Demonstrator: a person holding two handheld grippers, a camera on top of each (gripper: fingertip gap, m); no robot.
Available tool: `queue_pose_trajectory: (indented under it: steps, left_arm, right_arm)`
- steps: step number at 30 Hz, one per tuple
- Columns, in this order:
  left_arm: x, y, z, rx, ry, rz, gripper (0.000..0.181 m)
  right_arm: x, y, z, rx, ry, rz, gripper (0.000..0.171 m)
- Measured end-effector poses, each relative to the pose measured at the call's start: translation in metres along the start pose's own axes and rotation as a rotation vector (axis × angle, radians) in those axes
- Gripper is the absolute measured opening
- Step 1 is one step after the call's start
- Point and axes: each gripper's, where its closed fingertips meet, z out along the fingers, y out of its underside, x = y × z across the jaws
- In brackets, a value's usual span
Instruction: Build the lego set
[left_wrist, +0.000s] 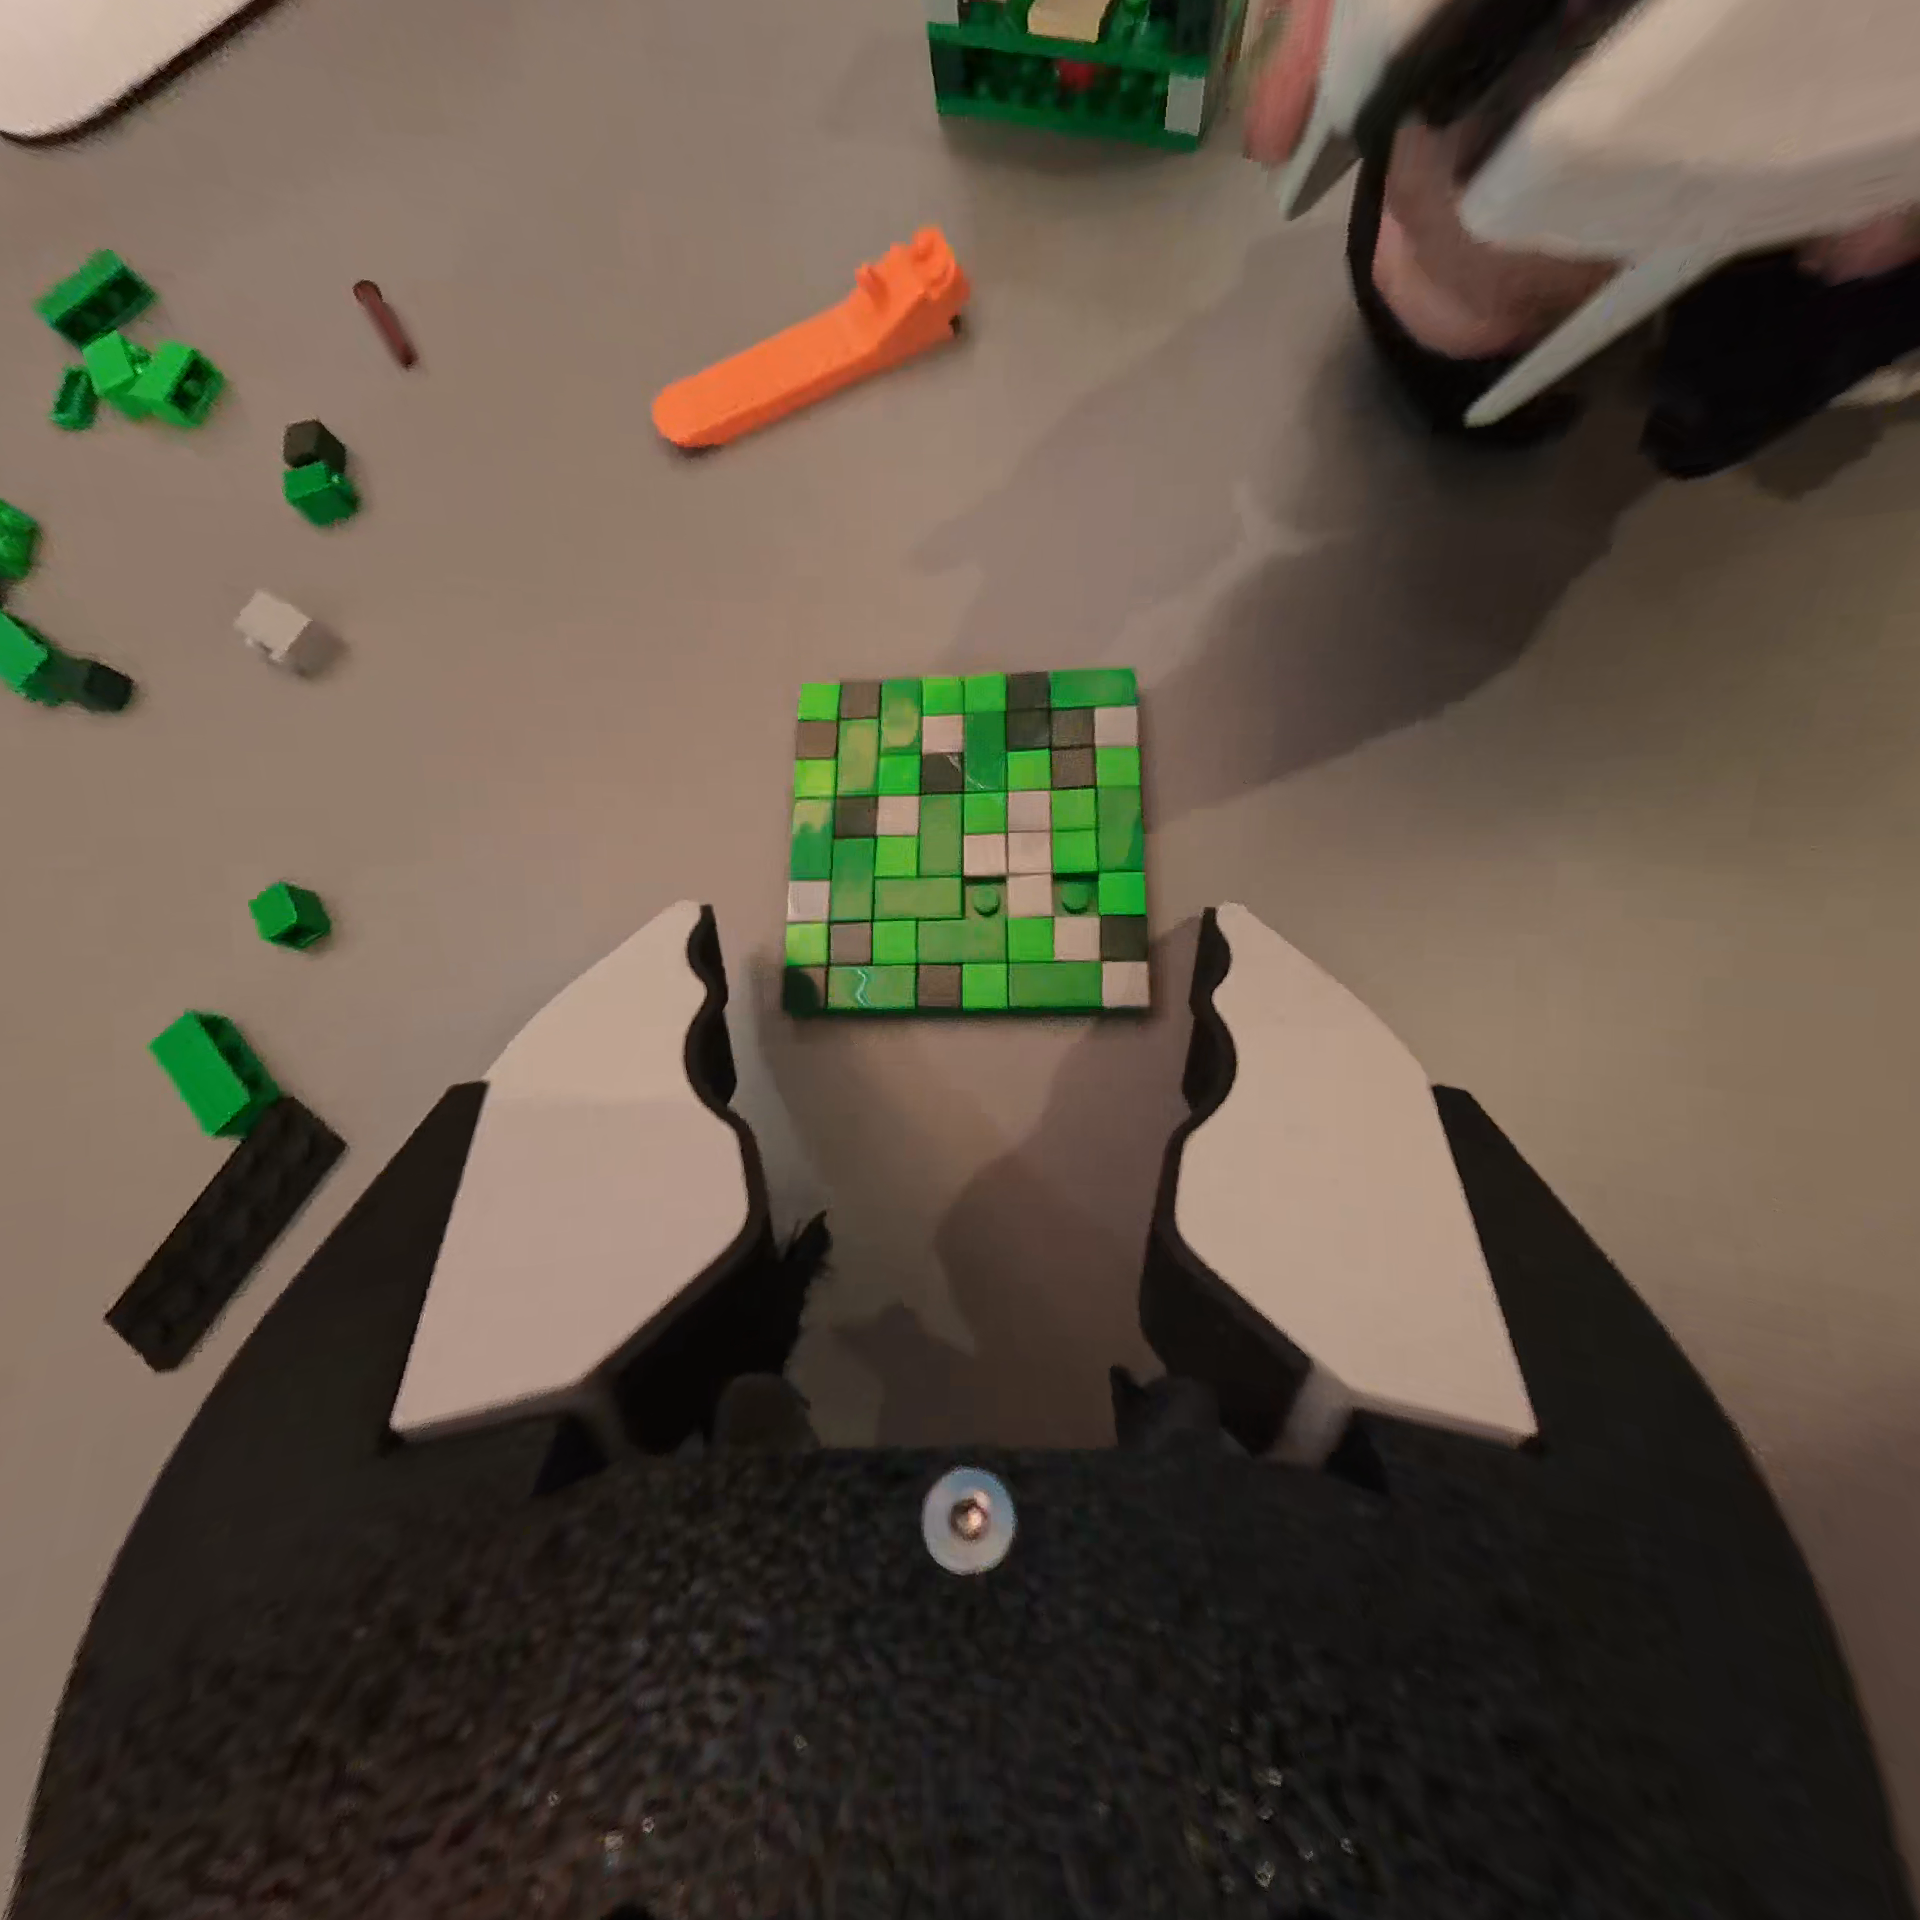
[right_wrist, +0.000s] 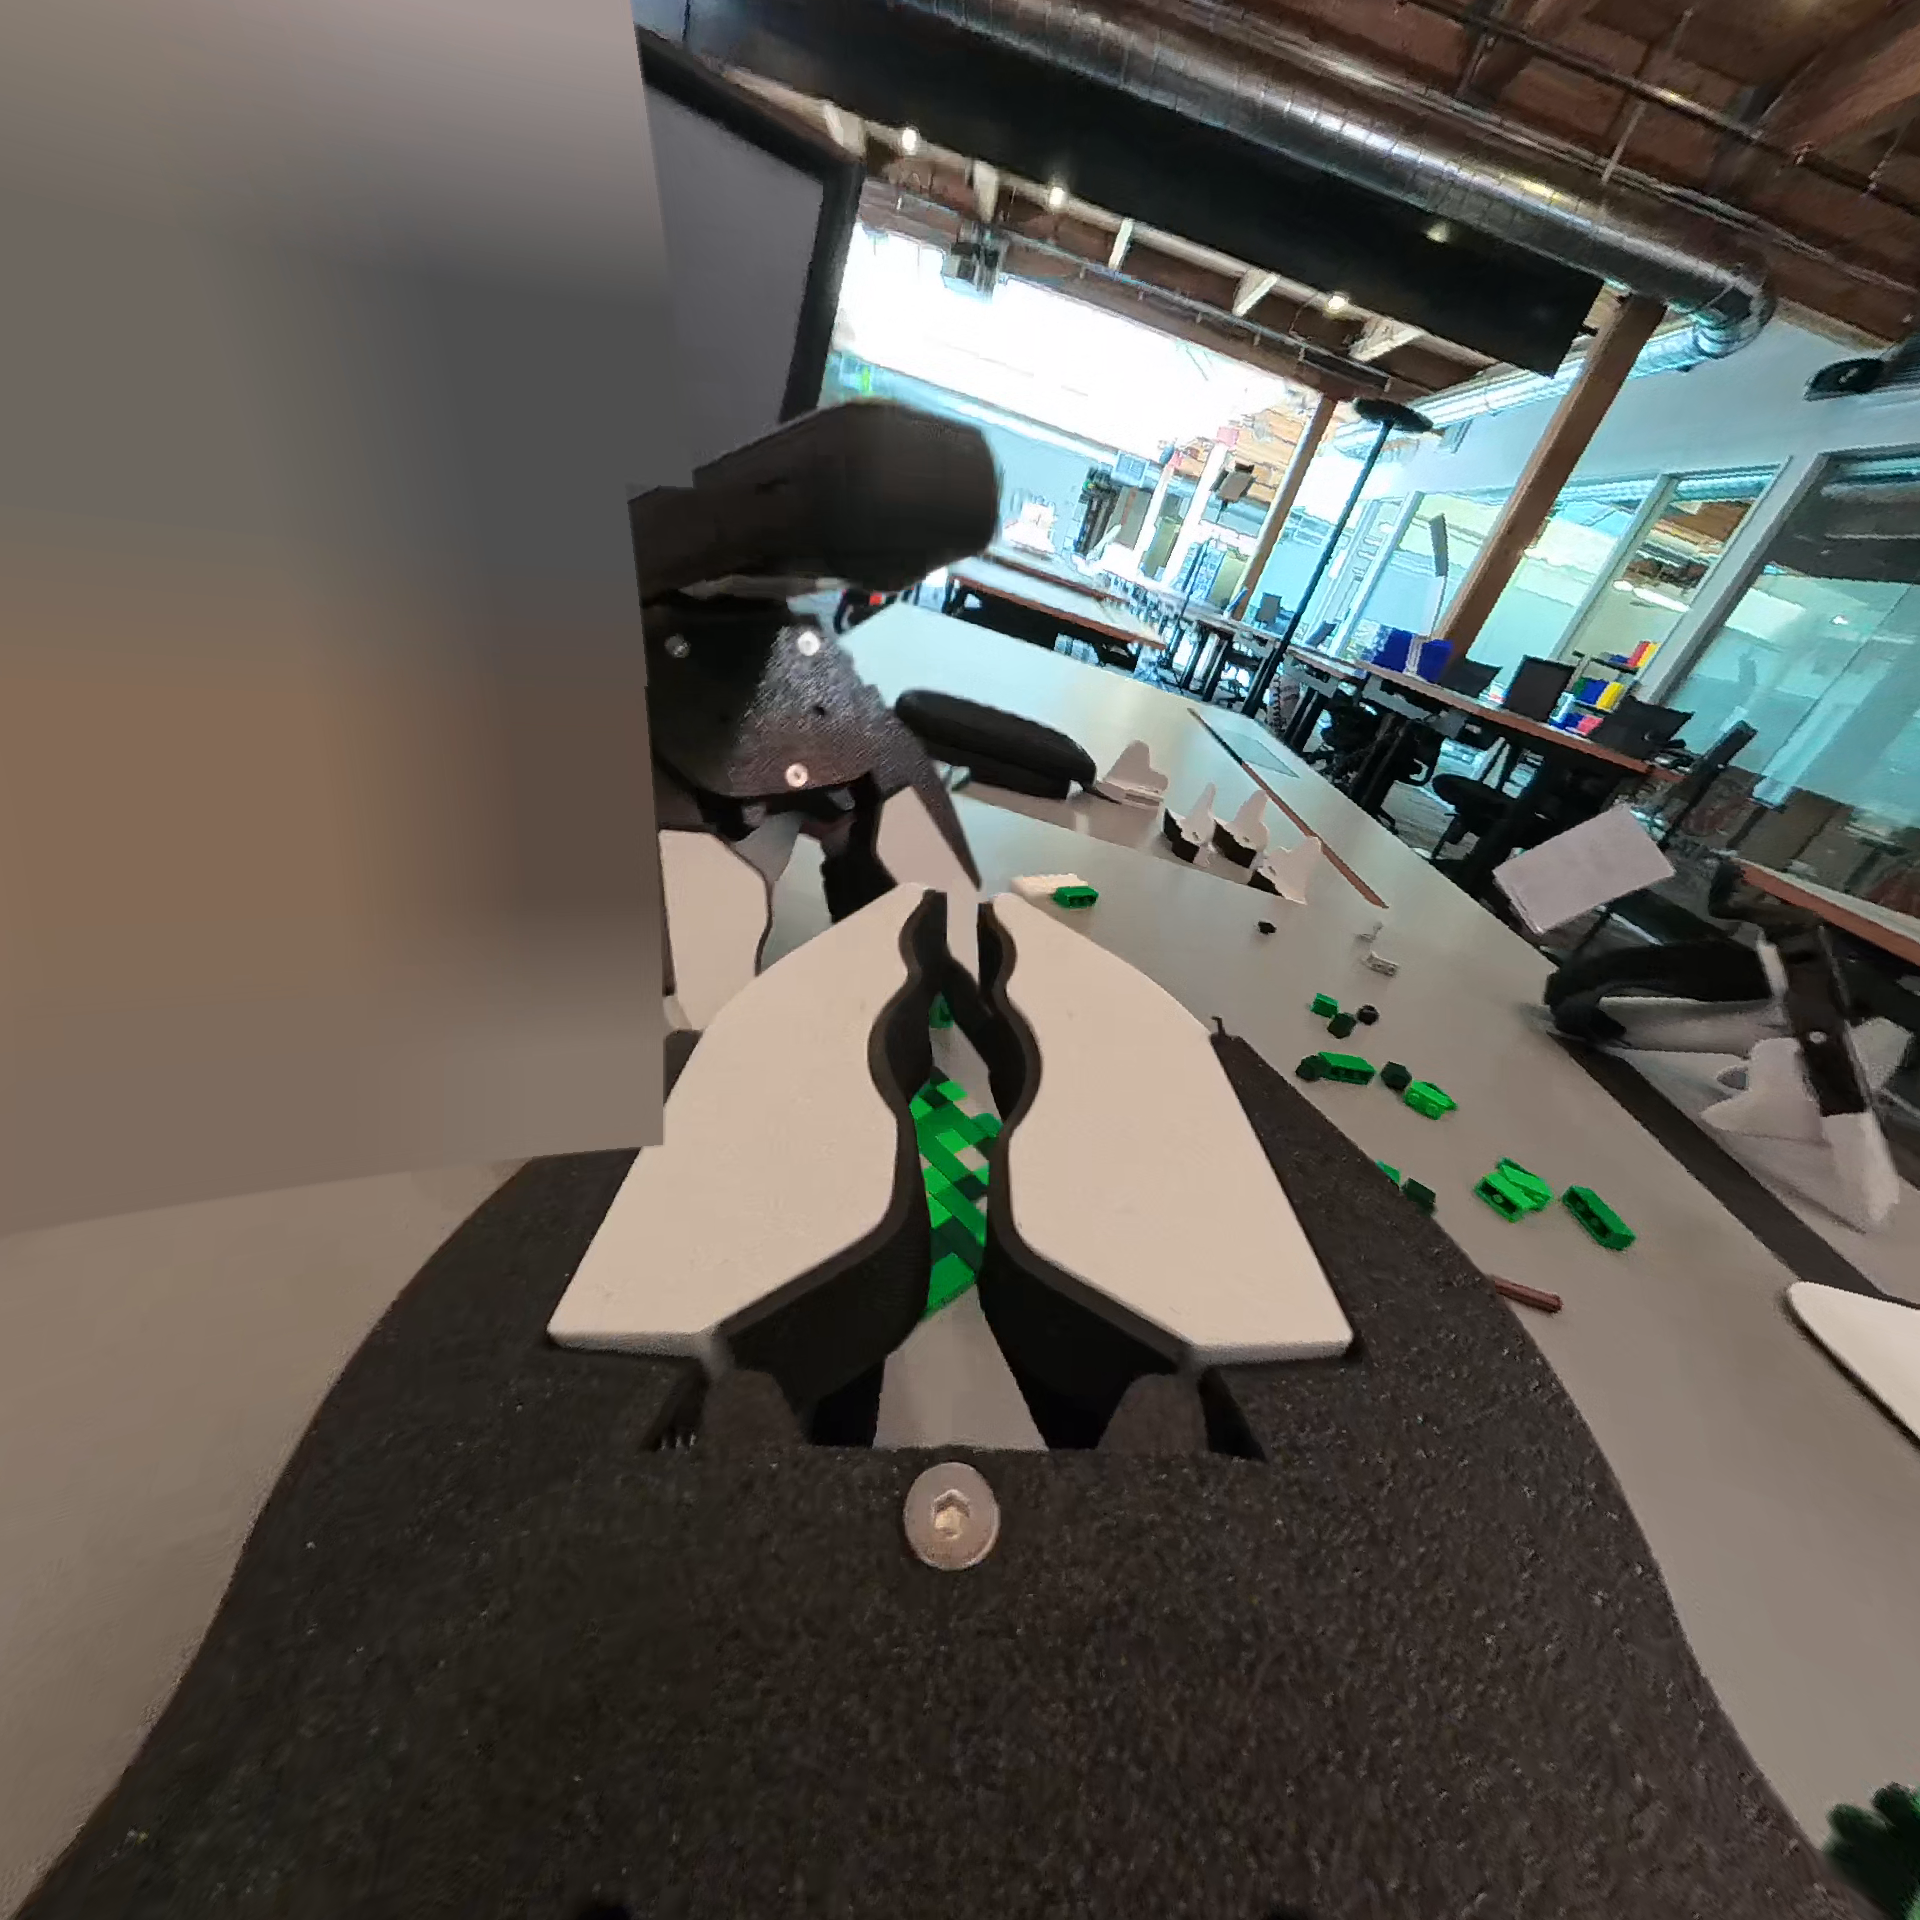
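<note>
A square plate tiled in light green, dark green, grey and black (left_wrist: 966, 842) lies flat on the grey table (left_wrist: 1455, 935). My left gripper (left_wrist: 958, 930) is open and empty, with its fingertips on either side of the plate's near edge, just above it. My right gripper (right_wrist: 964, 912) has its jaws almost together with nothing seen between them. It is held high and tilted. The tiled plate (right_wrist: 951, 1195) shows through the gap lower down. In the left wrist view the right gripper (left_wrist: 1558, 208) is a blur at the top right. A green boxed build (left_wrist: 1070, 73) stands at the far edge.
An orange brick separator (left_wrist: 810, 343) lies beyond the plate. Loose green bricks (left_wrist: 135, 353), a grey brick (left_wrist: 286, 632), a black plate (left_wrist: 223, 1231) and a brown rod (left_wrist: 384, 322) are scattered to the left. Spare gripper fingers (right_wrist: 1236, 831) and a black case (right_wrist: 987, 738) lie farther off. Across from one pair of fingers to the other is roughly 10 cm. The right gripper is farther from the black plate (left_wrist: 223, 1231), some 20 cm, than the left, some 11 cm.
</note>
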Motion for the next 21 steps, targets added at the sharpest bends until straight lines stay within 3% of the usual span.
queue_pose_trajectory:
  steps: [4, 11, 16, 21]
  left_arm:
    - [-0.002, 0.002, 0.003, -0.038, 0.063, -0.013, 0.087]
    - [0.001, 0.003, 0.005, -0.04, 0.171, 0.009, 0.083]
    - [0.002, 0.005, 0.002, -0.007, 0.197, 0.044, 0.08]
    - [0.009, 0.003, -0.02, 0.13, 0.146, 0.273, 0.068]
  right_arm:
    - [-0.01, 0.022, 0.008, -0.207, -0.101, -0.117, 0.005]
    - [-0.018, 0.065, 0.019, -0.719, -0.478, -0.174, 0.01]
    - [-0.023, 0.077, 0.025, -0.901, -0.719, -0.261, 0.01]
    - [-0.026, 0.088, 0.027, -1.013, -0.848, -0.313, 0.01]
